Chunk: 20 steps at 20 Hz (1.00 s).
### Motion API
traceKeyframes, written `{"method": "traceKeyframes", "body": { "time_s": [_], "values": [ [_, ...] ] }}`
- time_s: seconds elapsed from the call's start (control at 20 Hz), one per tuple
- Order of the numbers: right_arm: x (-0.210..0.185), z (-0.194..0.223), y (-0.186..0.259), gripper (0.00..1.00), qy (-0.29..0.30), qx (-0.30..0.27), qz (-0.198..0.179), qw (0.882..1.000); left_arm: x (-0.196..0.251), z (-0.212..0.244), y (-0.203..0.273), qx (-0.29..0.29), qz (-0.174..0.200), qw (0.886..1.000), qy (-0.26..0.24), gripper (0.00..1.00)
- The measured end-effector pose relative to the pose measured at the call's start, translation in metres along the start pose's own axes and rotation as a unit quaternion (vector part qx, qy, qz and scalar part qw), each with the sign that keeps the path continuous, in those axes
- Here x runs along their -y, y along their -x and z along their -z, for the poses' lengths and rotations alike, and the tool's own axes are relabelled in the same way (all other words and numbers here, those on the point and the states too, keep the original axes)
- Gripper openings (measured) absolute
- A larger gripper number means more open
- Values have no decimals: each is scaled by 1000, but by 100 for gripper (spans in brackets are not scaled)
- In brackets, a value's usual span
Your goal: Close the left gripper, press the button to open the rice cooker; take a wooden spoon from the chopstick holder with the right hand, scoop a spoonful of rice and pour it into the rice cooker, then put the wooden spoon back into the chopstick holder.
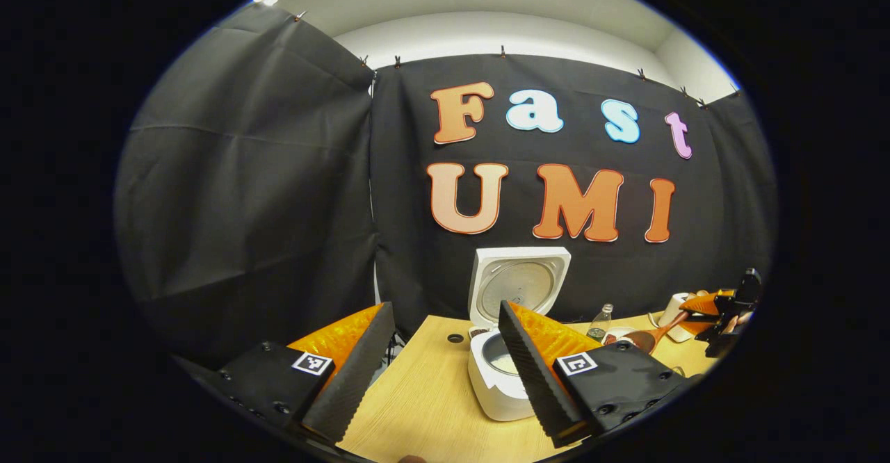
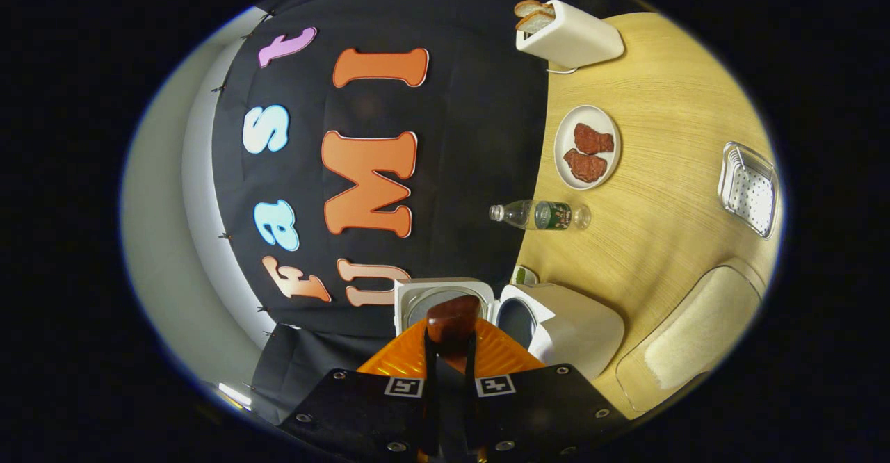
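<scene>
The white rice cooker (image 1: 495, 385) stands open on the wooden table, its lid (image 1: 518, 286) upright and the inner pot showing. My left gripper (image 1: 445, 310) hovers in front of it, open, with nothing between its fingers. At the far right my right gripper (image 1: 716, 310) holds the wooden spoon (image 1: 650, 338) low over the table. In the right gripper view, which is rolled sideways, my right gripper (image 2: 450, 352) is shut on the spoon's handle. The spoon bowl (image 2: 452, 317) lies in front of the cooker's lid (image 2: 417, 295), beside the pot (image 2: 518, 320). Whether the spoon carries rice I cannot tell.
A clear container of rice (image 2: 695, 338) sits near the cooker. Farther along the table (image 2: 667, 87) stand a water bottle (image 2: 542, 215), a plate with meat pieces (image 2: 587, 147), a white toaster with bread (image 2: 570, 35) and a metal tray (image 2: 747, 188).
</scene>
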State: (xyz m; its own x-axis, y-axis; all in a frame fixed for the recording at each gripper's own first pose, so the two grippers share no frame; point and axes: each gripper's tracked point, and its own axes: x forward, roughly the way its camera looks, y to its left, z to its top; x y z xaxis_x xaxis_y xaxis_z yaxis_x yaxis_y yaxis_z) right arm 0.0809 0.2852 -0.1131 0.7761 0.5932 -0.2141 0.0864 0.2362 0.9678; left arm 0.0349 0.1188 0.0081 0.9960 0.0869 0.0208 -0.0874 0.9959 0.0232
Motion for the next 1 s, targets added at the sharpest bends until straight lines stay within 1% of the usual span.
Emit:
{"method": "traceKeyframes", "body": {
  "time_s": [0.2, 0.4, 0.55, 0.75, 1.0],
  "values": [
    [-25, 3, -32, 13, 2, 2, -10, 1000, -4, 5, -1, -7, -1, 1000, 5, 100],
    [-47, 10, -63, 13, 27, 8, -18, 999, -2, 8, 0, -10, 11, 1000, 9, 100],
    [-59, 14, -90, 13, 75, 13, -16, 997, -7, 18, -3, -20, 14, 1000, 11, 100],
    [-72, 18, -121, 13, 155, 34, -6, 987, -19, 24, -11, -24, 7, 1000, 9, 100],
    [-82, 26, -143, 13, 203, 45, -4, 978, -29, 28, -20, -27, 3, 1000, 7, 100]
  ]
}}
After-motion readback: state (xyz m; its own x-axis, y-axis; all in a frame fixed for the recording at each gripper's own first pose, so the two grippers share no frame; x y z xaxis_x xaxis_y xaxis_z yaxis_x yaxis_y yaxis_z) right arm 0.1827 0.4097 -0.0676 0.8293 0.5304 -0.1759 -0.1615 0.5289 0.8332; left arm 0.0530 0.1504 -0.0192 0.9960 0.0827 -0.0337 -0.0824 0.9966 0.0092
